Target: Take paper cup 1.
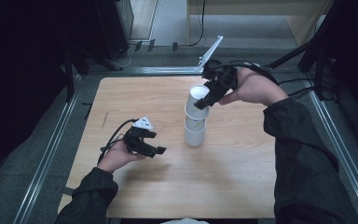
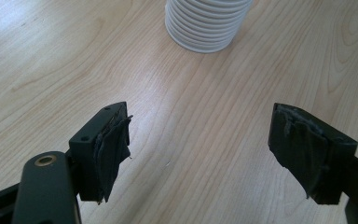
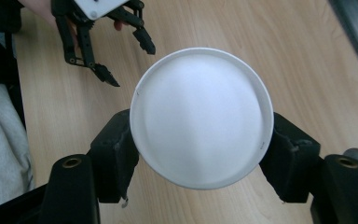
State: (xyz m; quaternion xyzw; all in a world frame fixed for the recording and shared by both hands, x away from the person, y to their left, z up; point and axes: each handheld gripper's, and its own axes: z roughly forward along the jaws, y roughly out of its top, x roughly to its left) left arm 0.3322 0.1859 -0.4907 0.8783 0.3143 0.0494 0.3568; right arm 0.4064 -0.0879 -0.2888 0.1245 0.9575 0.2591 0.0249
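A: Right gripper (image 3: 200, 154)?
B: I've got its jaws clamped on the top white cup (image 3: 201, 116), tilted off the cup stack (image 1: 195, 129) mid-table.
A: Left gripper (image 2: 205, 149)?
B: Mine sits about half open with nothing between the pads, low over the table (image 1: 135, 95), near the stack's left.

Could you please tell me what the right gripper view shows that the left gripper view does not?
The right gripper view alone: the right gripper clamped on the top cup, seen end-on as a flat white disc, with the left gripper beyond it near a hand. The left gripper view alone: the ribbed cup stack standing on the table, and that gripper's own jaws apart with nothing between them. Both share the light wooden table.
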